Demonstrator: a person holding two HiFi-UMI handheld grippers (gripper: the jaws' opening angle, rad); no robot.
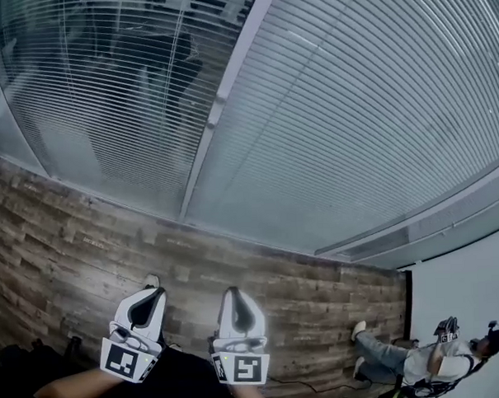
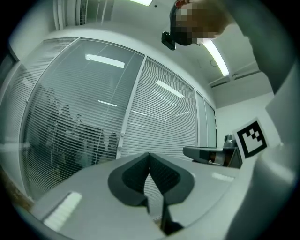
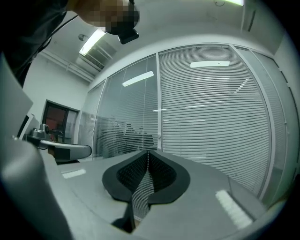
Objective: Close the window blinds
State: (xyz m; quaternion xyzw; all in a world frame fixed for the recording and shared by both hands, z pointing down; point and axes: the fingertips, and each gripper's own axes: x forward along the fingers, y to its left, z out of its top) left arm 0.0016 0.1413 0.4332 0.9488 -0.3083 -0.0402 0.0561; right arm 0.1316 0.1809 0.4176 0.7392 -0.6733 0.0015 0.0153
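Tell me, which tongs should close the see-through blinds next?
Probably the left tongs: they sit below the see-through blinds, while the right tongs sit under the closed blinds. Both are shut and empty.

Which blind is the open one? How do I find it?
From the brown wooden plank floor, look up to the tall white frame post. The open white slatted blind hangs left of it. Dark shapes show through its slats, while the white blind on the right looks solid.
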